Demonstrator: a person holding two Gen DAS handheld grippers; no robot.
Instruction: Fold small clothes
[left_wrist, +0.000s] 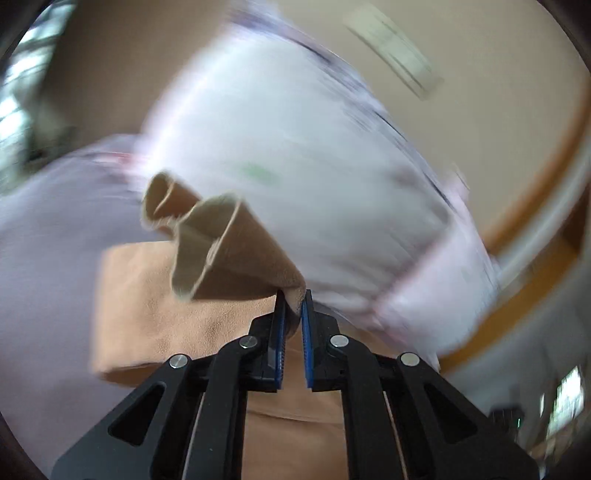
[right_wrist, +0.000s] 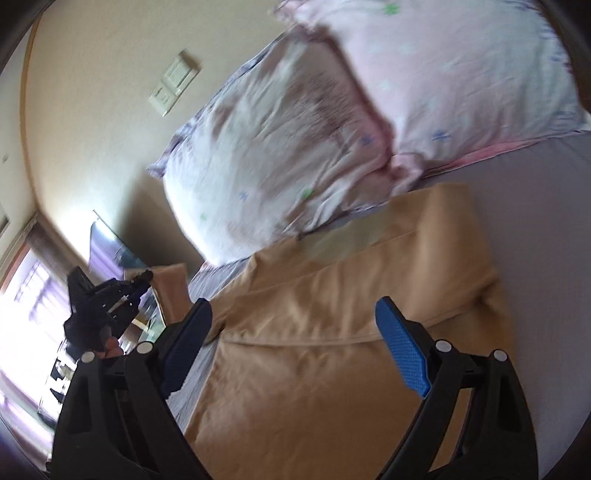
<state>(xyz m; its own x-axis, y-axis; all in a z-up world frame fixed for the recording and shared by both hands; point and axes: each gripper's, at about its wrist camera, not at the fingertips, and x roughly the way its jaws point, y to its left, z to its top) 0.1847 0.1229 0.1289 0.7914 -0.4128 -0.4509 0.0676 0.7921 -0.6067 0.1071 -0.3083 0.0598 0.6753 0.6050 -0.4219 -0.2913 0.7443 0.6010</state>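
A tan garment (right_wrist: 354, 314) lies partly folded on the lavender bed sheet (right_wrist: 535, 221). In the left wrist view my left gripper (left_wrist: 293, 301) is shut on a lifted corner of the tan garment (left_wrist: 236, 254), which curls up above the rest of the cloth lying flat below. My right gripper (right_wrist: 295, 332) is open and empty, hovering over the garment with its blue pads (right_wrist: 402, 347) spread wide. The left gripper also shows in the right wrist view (right_wrist: 107, 299), raised at the far left with a tan piece beside it.
Two pale floral pillows (right_wrist: 280, 158) (right_wrist: 461, 70) lie at the head of the bed, just beyond the garment. A beige wall with switch plates (right_wrist: 173, 85) stands behind. A bright window (right_wrist: 26, 295) is at the left.
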